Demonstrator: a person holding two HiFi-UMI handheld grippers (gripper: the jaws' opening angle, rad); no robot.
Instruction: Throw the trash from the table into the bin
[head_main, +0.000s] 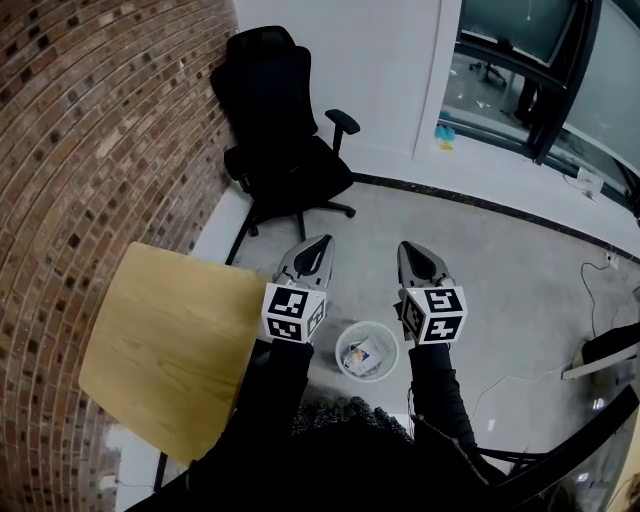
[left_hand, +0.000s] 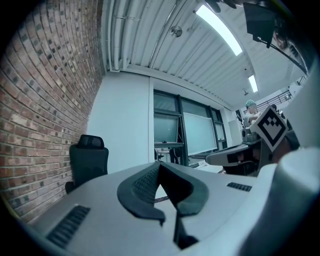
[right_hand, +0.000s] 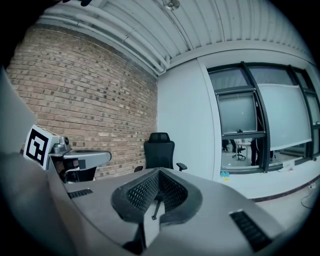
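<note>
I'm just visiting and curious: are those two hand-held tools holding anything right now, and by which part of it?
Nothing is held. The left gripper and the right gripper both have their jaws shut together, with nothing between them.

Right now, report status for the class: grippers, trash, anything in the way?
Left gripper shut, empty. Right gripper shut, empty. Trash in bin on the floor beside table. Nothing in the way.
</note>
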